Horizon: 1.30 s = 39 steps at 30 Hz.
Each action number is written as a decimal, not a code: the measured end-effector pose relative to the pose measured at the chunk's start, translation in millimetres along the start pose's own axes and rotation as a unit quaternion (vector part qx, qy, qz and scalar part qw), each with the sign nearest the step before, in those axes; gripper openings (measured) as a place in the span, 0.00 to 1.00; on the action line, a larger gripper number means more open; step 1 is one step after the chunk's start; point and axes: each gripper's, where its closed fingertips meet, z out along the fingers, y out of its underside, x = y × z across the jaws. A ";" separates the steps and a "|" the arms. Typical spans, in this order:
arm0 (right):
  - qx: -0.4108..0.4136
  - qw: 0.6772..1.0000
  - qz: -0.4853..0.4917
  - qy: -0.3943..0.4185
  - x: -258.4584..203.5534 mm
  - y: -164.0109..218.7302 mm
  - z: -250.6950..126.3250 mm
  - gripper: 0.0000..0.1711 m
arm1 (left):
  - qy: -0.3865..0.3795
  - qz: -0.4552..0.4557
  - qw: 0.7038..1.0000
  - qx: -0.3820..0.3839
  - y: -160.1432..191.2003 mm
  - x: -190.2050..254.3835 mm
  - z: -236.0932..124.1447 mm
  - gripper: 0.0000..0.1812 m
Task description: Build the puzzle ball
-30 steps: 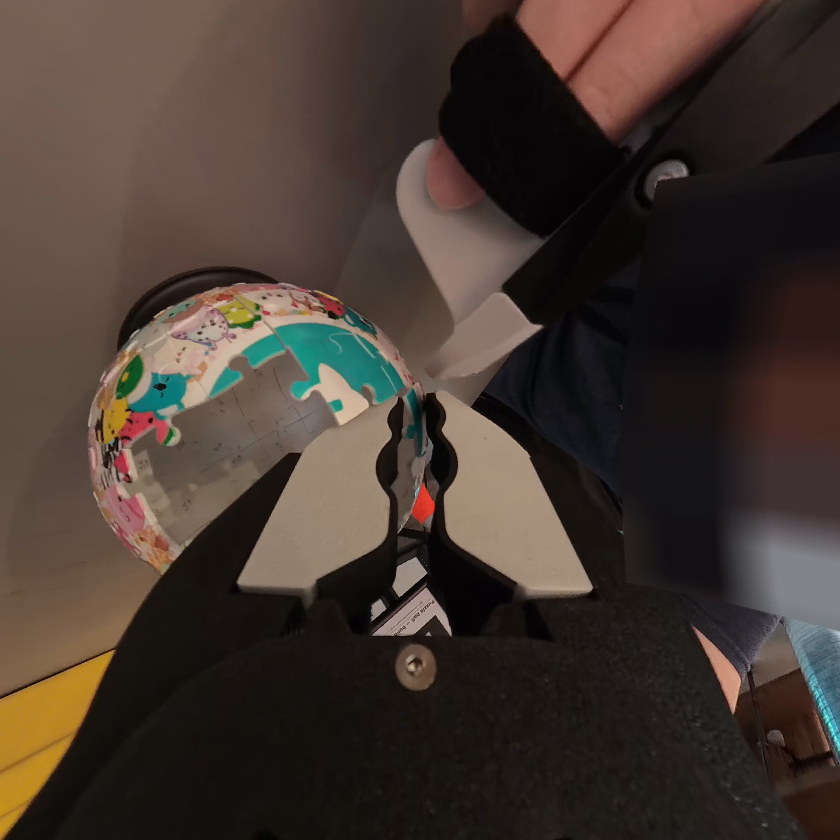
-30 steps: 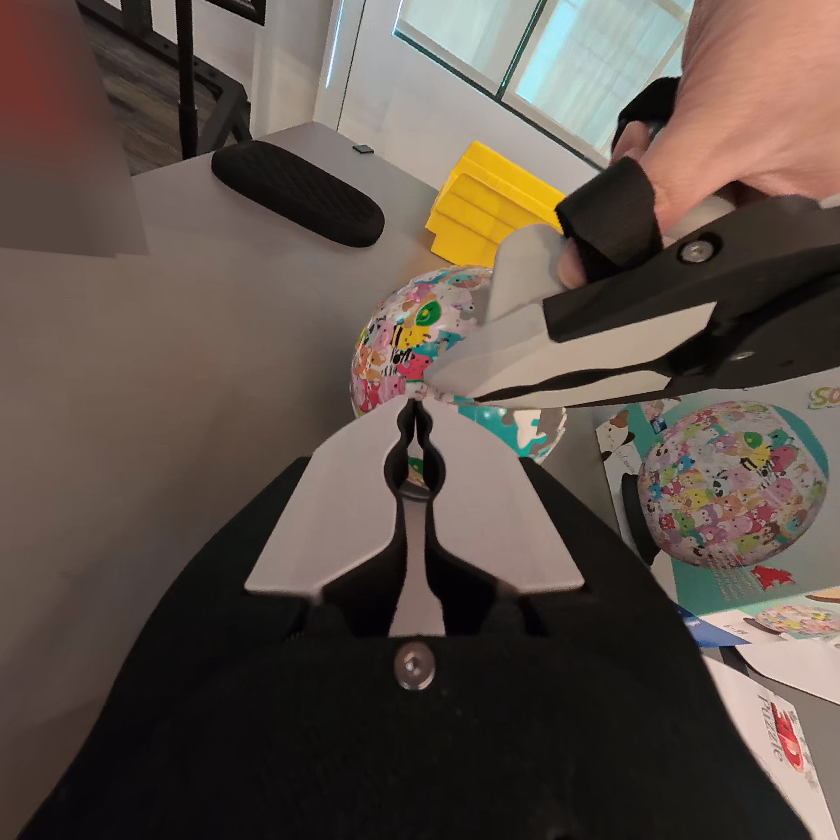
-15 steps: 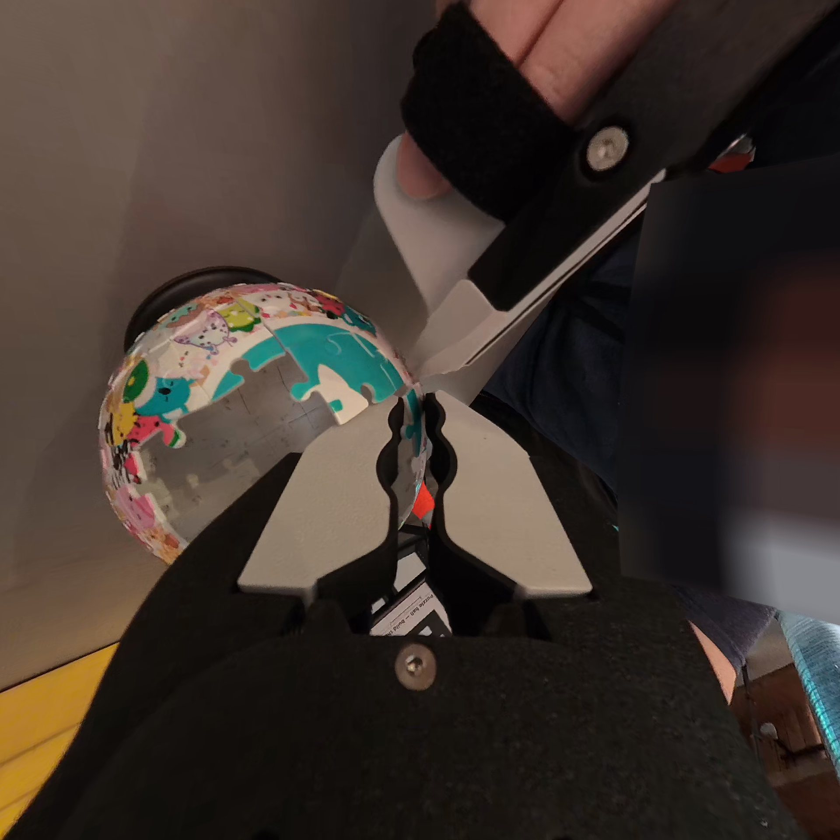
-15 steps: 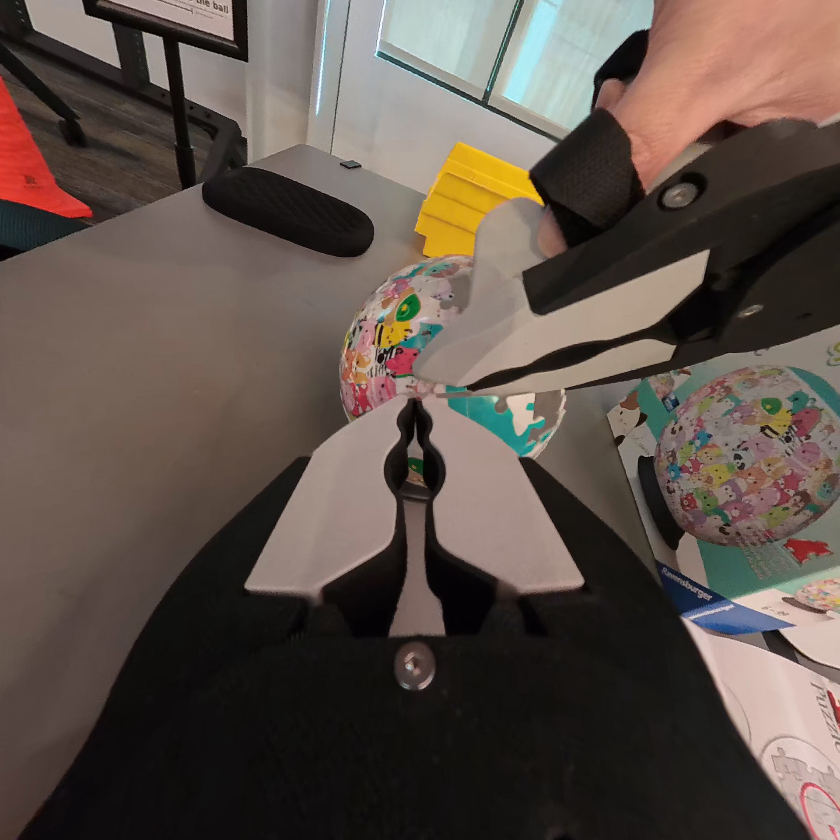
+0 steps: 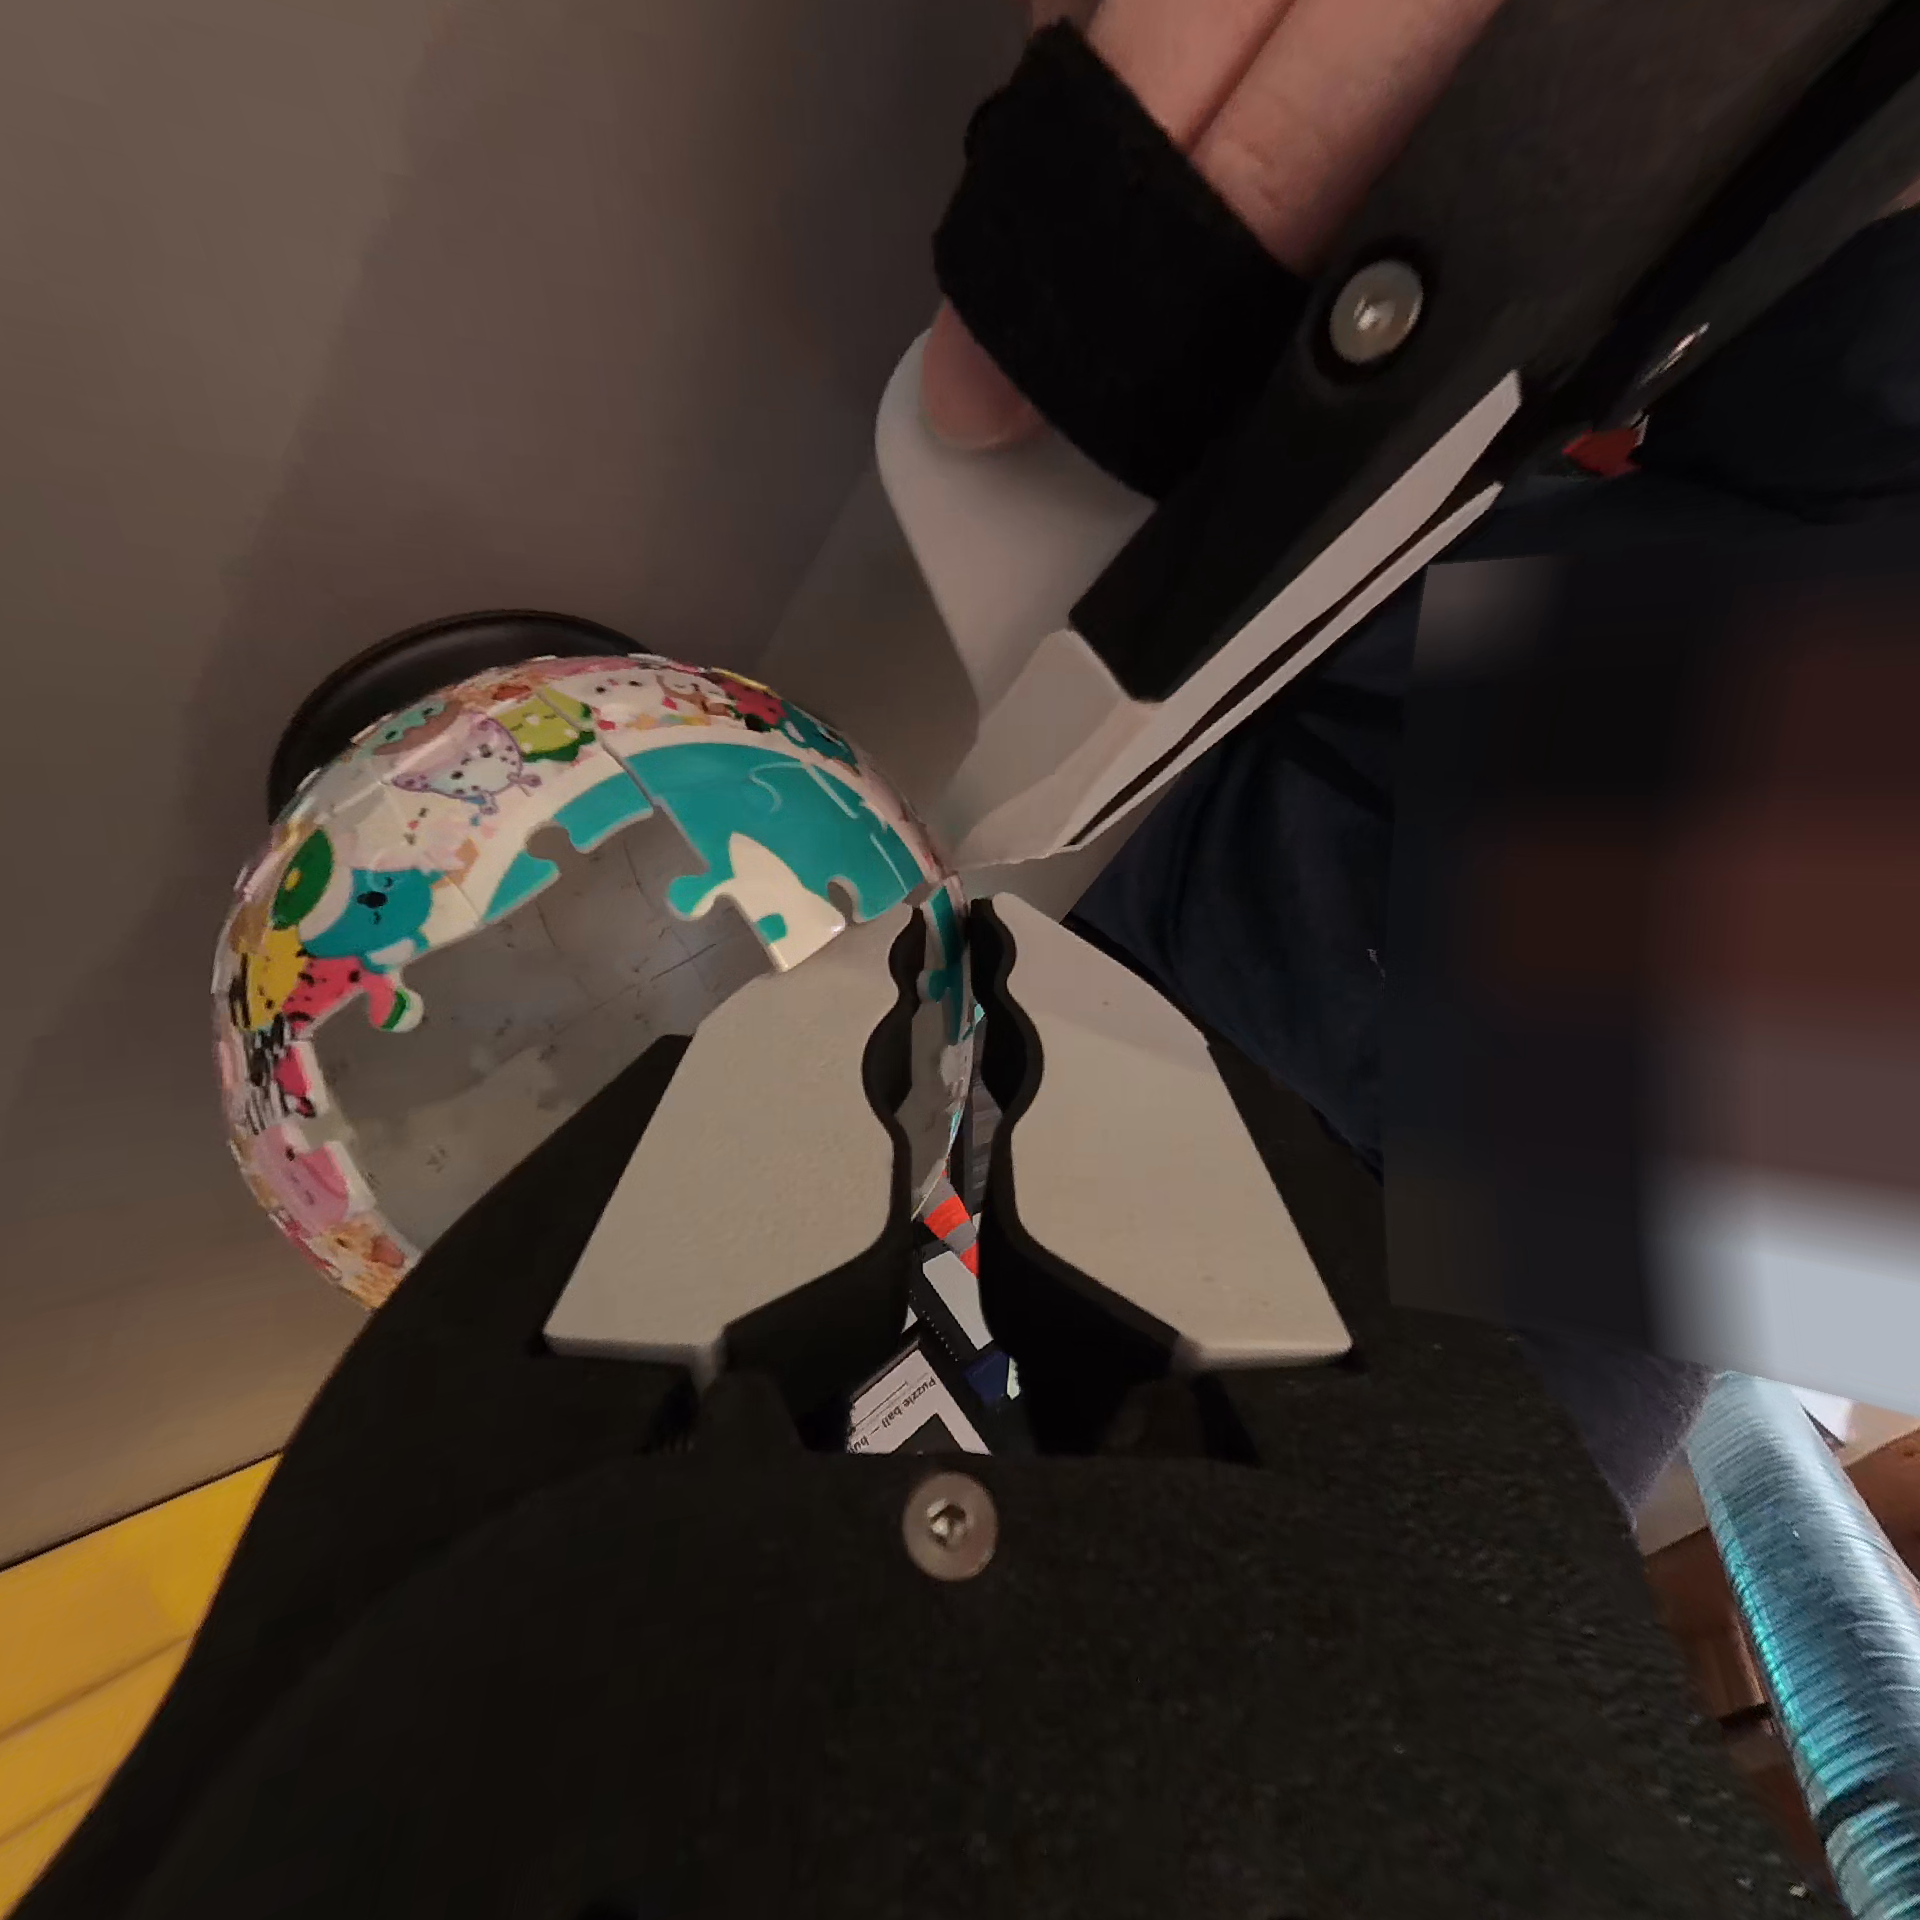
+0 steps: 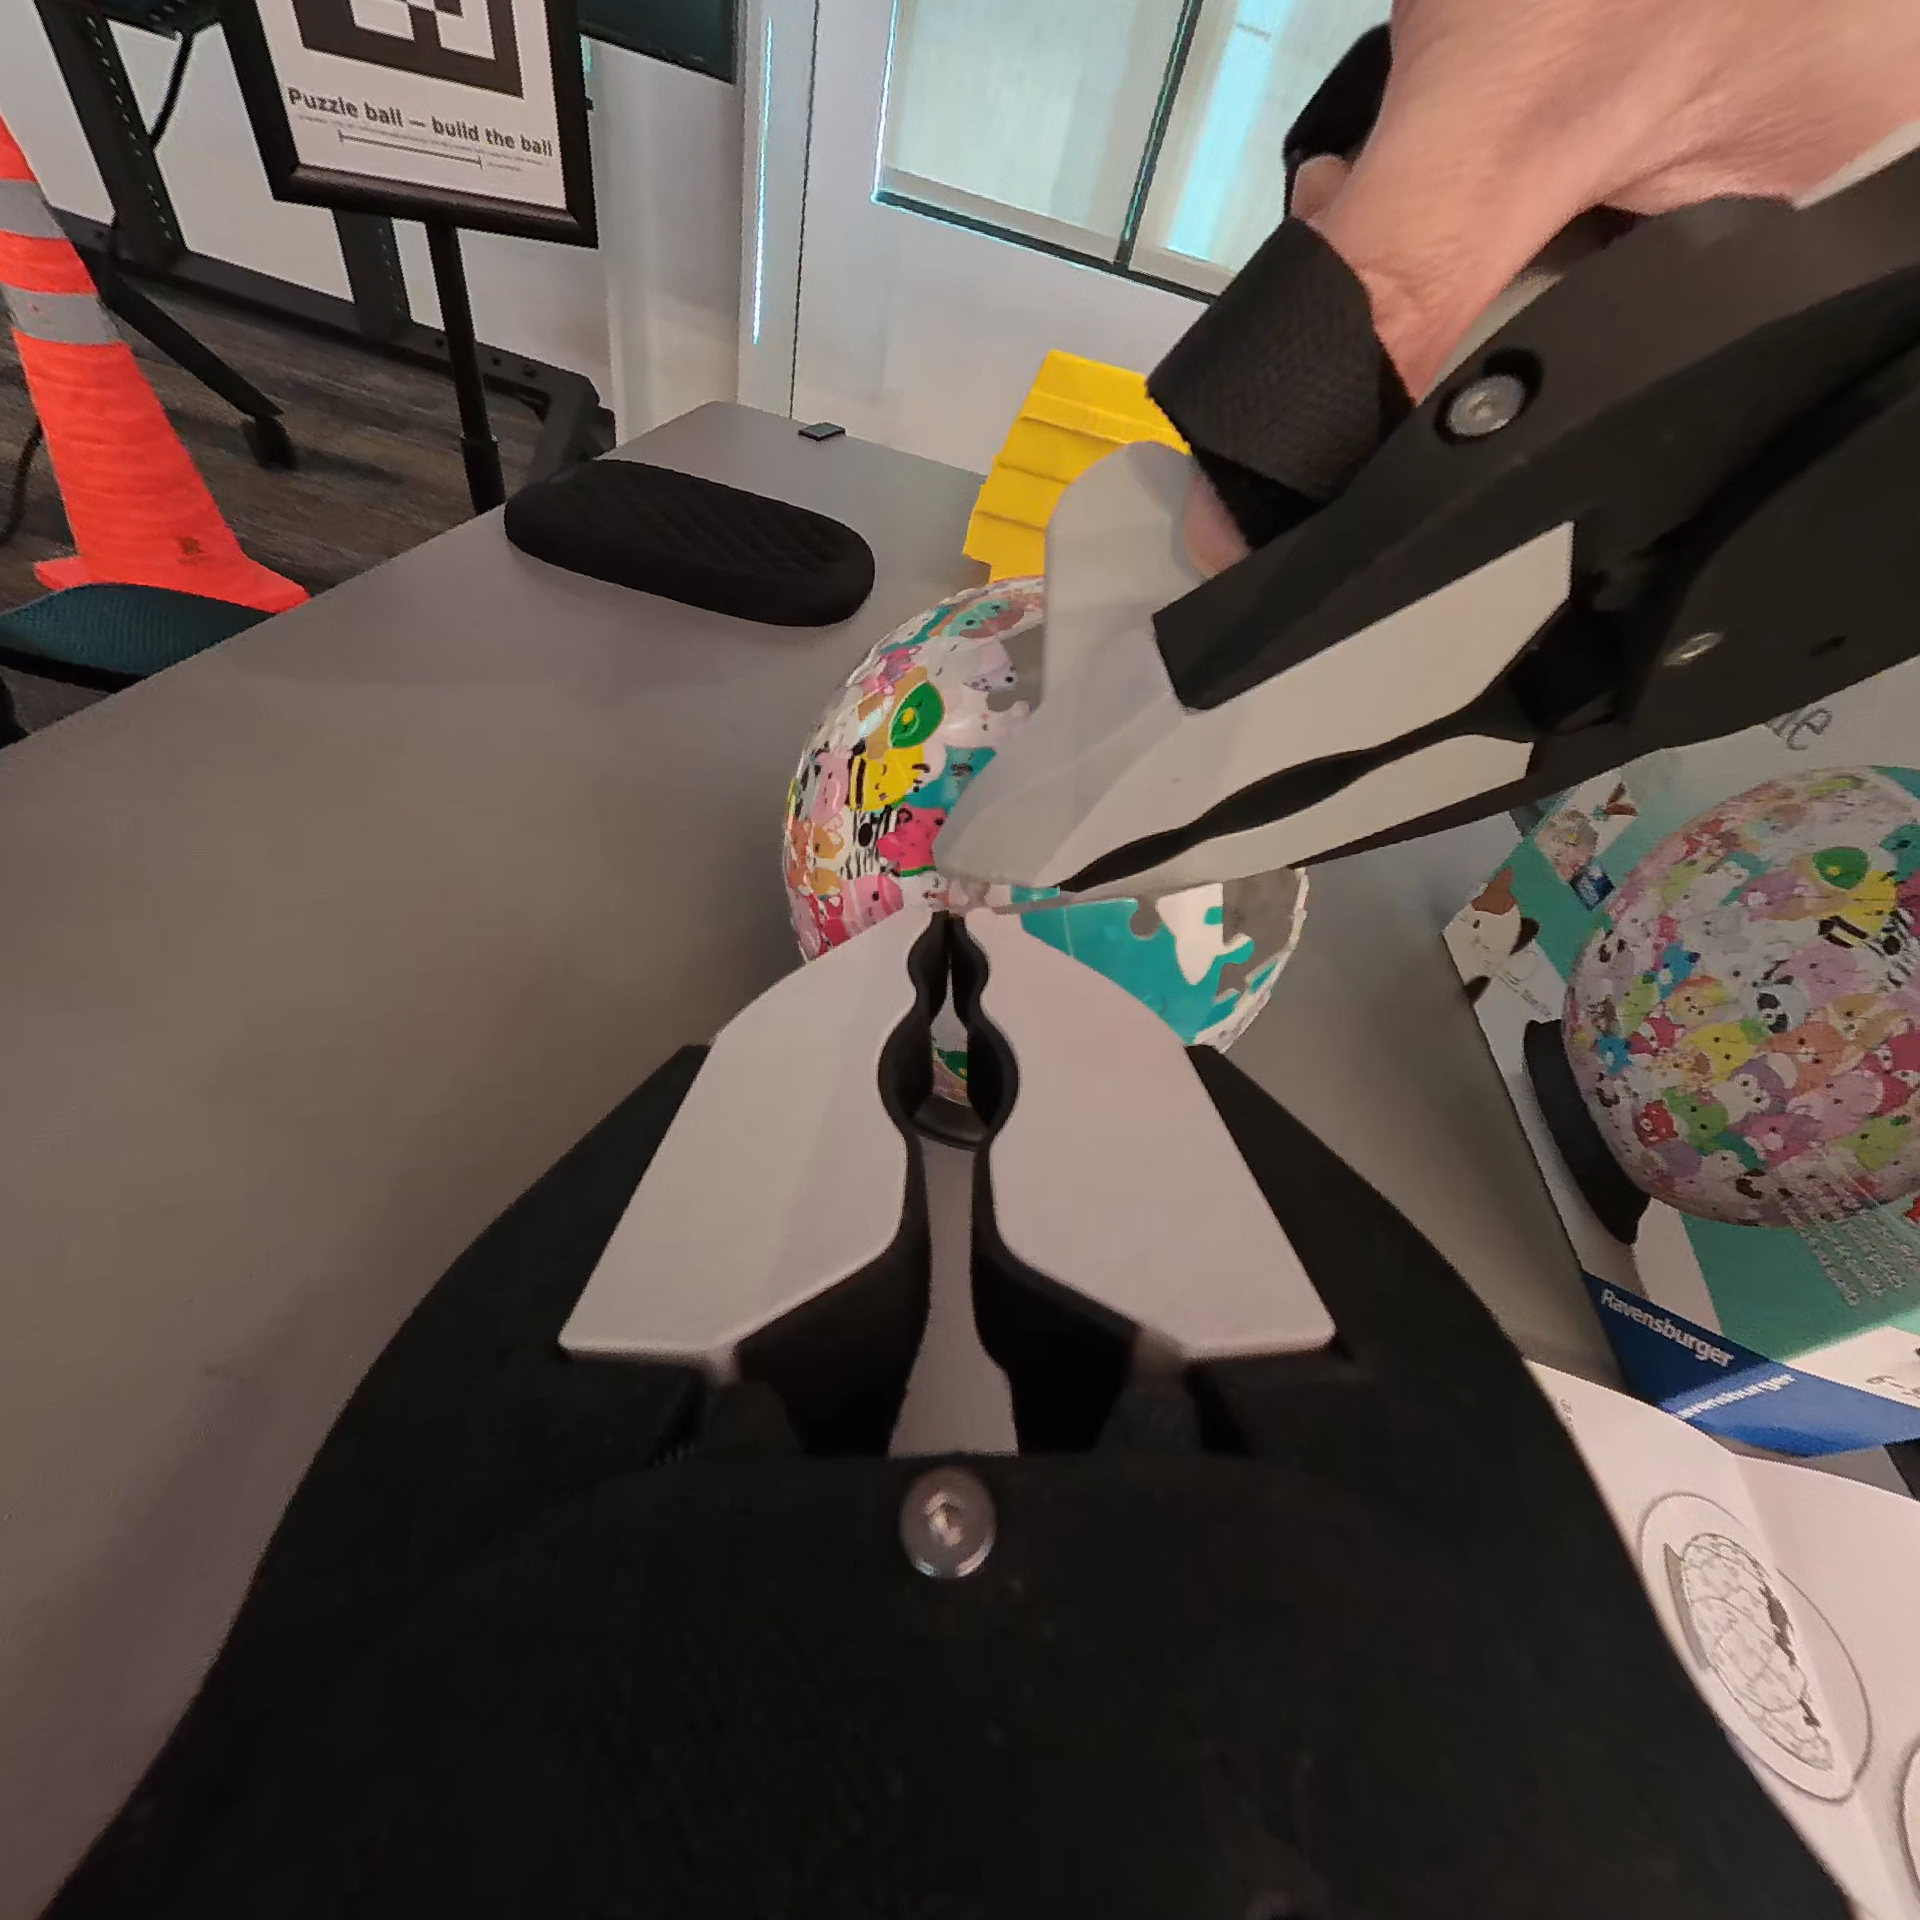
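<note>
I take the puzzle ball as my landmark. It sits on the grey table on a dark round stand, about half built, with an open gap in its shell.

To the ball's left in the right wrist view lie a black padded rest and, farther off, an orange cone and a sign stand. Behind the ball is a yellow bin.

My left gripper is pinched onto the ball's teal rim at the edge of the gap, I judge to steady the shell so it cannot roll or flex. My right gripper is nearly closed, its tips right at the ball; whether it holds a piece I cannot tell. In each view the other gripper's tips meet the same spot, which suggests a piece is being seated there.

To the ball's right lie the puzzle box and an instruction sheet.

Only the left wrist view shows the grey inside of the shell and the stand; only the right wrist view shows the table's surroundings.
</note>
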 end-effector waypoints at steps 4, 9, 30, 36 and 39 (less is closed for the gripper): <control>0.001 1.000 0.010 0.006 5.3 1.1 -3.3 0.00 | 0.001 -0.002 1.000 0.005 -0.6 -0.4 -0.8 0.04; -0.017 0.999 0.028 0.012 12.2 14.0 -3.4 0.00 | 0.004 -0.005 1.000 0.005 0.0 -0.3 -0.6 0.04; 0.007 0.999 0.034 0.005 11.4 7.0 -3.9 0.00 | 0.005 -0.025 1.000 0.015 -4.1 -1.9 -0.7 0.04; 0.003 0.997 0.060 0.042 34.7 19.1 -16.3 0.01 | 0.003 -0.021 1.000 0.016 -4.0 -0.9 -0.6 0.04; -0.010 0.994 0.074 0.085 55.3 32.7 -18.2 0.06 | 0.004 -0.025 1.000 0.014 -4.1 -1.1 -0.7 0.04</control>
